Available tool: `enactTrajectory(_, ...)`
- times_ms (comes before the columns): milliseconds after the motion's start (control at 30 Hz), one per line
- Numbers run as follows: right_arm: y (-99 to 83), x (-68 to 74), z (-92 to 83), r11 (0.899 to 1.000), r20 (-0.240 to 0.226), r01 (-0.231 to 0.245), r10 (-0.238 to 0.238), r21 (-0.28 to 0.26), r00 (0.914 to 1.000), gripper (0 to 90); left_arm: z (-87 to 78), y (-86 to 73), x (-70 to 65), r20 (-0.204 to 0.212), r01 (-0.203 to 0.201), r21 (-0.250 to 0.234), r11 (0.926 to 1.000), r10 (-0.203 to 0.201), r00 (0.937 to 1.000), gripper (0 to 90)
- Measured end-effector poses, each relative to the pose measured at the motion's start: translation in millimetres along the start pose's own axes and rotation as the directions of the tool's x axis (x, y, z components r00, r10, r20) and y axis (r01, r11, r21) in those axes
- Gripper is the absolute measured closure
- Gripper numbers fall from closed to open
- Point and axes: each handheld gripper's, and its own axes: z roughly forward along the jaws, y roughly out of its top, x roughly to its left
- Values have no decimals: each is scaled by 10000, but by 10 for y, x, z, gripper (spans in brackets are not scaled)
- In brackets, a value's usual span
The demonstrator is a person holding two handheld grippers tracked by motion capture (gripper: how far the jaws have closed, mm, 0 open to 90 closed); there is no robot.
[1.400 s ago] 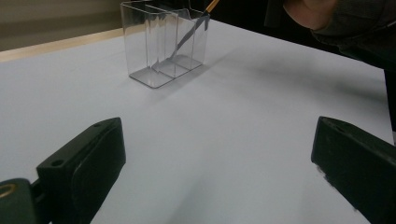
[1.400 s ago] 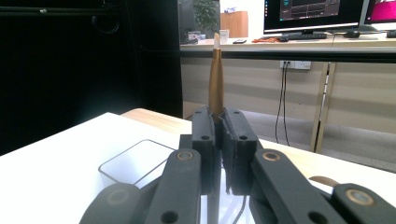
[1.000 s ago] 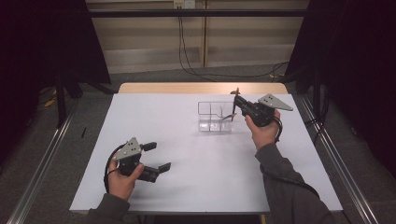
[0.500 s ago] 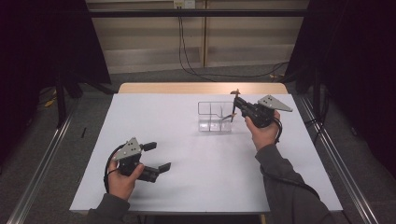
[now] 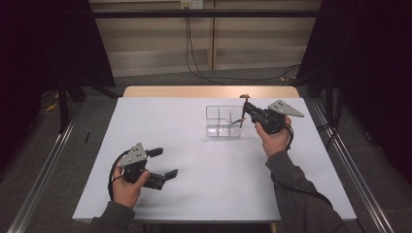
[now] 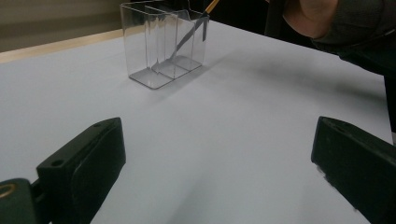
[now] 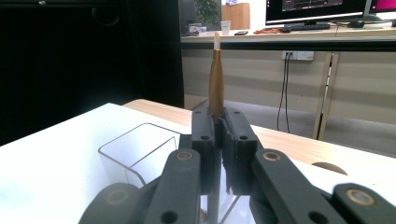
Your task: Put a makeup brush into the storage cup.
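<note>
High view: right gripper [image 5: 244,109] fingers clamped on a brush [image 5: 241,118] in the clear organizer [image 5: 224,122], left gripper [image 5: 163,162] fingers wide; no legible writing.

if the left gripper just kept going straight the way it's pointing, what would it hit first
Probably the clear organizer: the left gripper has its jaws open and aims over bare white table toward it, though depth is hard to judge.

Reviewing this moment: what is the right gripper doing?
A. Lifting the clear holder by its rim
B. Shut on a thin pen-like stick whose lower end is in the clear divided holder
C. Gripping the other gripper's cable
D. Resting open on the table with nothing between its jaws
B: the right gripper has its jaws clamped on the stick, whose lower end slants into the clear holder.
</note>
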Motion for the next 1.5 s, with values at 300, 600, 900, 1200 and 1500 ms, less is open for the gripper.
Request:
enactTrajectory(300, -33, -3, -1, 9999, 0, -82, 82, 112, 10000, 844, -4, 0, -5, -116, 18, 22, 10000, -18, 9999, 28)
enactTrajectory(600, -64, -21, -12, 9998, 74, -142, 141, 156, 9999, 843, 0, 0, -3, -42, 10, 31, 10000, -10, 10000, 29)
enactTrajectory(900, -87, -21, -16, 9995, 9, -162, 162, 276, 9999, 842, 4, -3, -3, -27, 9, 68, 10000, -9, 10000, 29)
enactTrajectory(1200, -102, -25, -16, 9992, -3, -198, 198, 335, 9998, 841, 5, -4, -7, -20, 31, 93, 10000, -31, 10000, 29)
enactTrajectory(1500, -109, -26, -13, 9988, -75, -245, 249, 421, 9997, 833, 12, -6, -5, -2, 25, 84, 10000, -25, 10000, 29)
